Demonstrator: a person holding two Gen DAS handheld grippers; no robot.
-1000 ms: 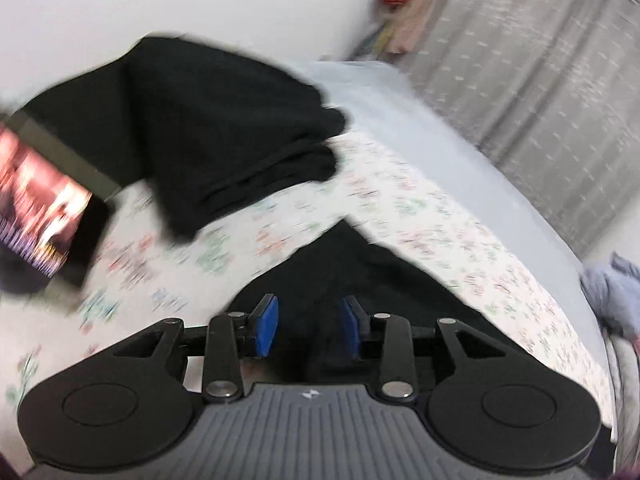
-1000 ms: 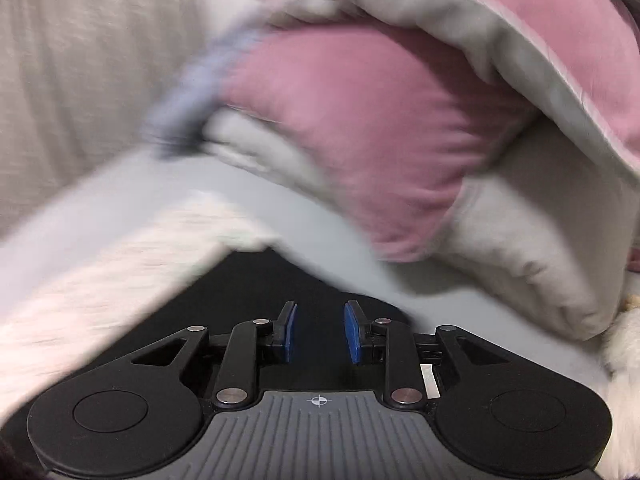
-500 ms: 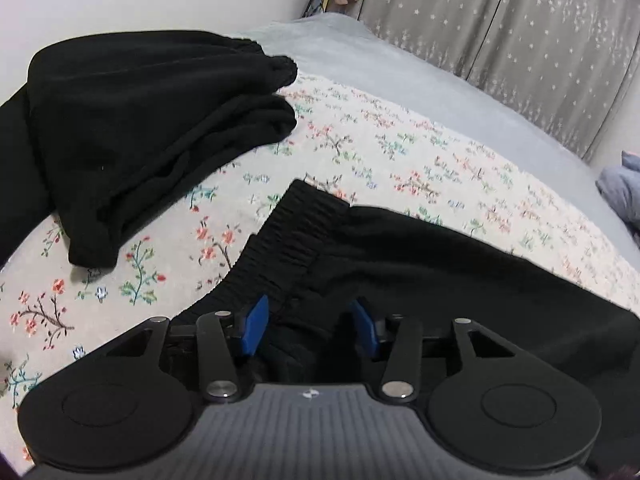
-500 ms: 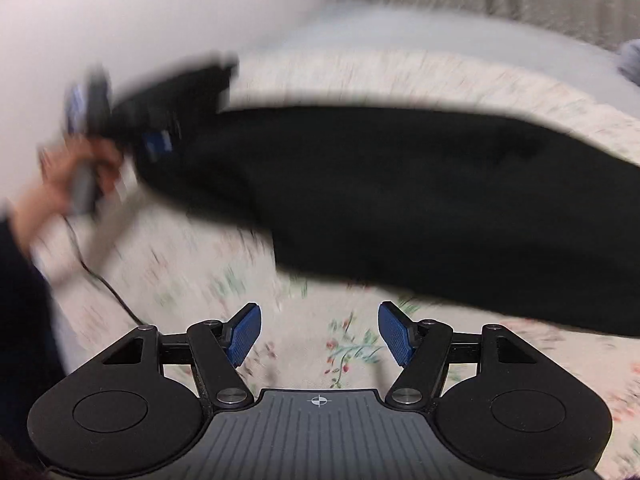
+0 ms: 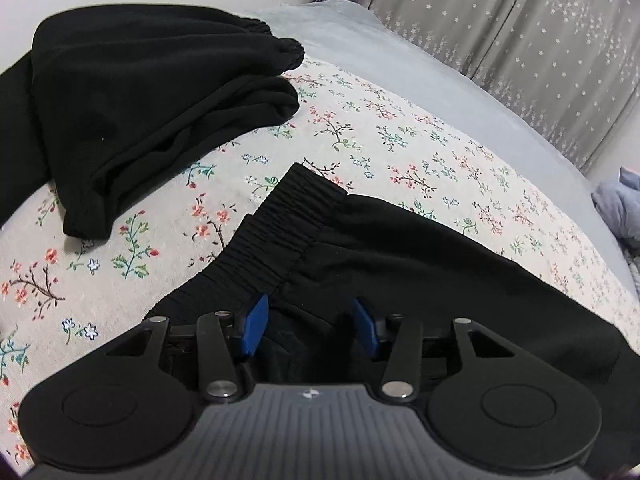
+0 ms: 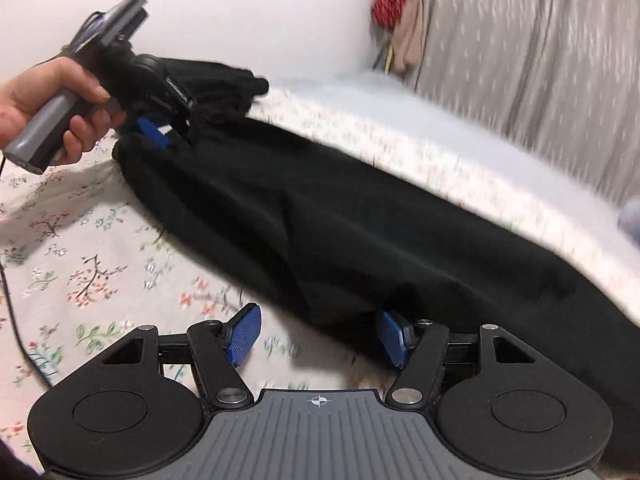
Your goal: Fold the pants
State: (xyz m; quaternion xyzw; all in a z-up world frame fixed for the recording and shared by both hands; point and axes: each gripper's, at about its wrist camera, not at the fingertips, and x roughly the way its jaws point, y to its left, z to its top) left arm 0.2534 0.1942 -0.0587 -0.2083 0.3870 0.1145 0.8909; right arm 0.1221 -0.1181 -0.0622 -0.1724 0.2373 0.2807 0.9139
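Two grippers work the bed: the left gripper (image 5: 308,328) has its blue pads parted over the elastic waistband of the black pants (image 5: 420,256), nothing pinched, and the right gripper (image 6: 320,334) is spread wide at the pants' near edge. The pants lie stretched long and flat across the flowered sheet (image 5: 132,252). A second pile of black clothes (image 5: 152,92) sits beyond, near the white wall (image 6: 248,12); grey curtains (image 5: 540,32) hang behind.
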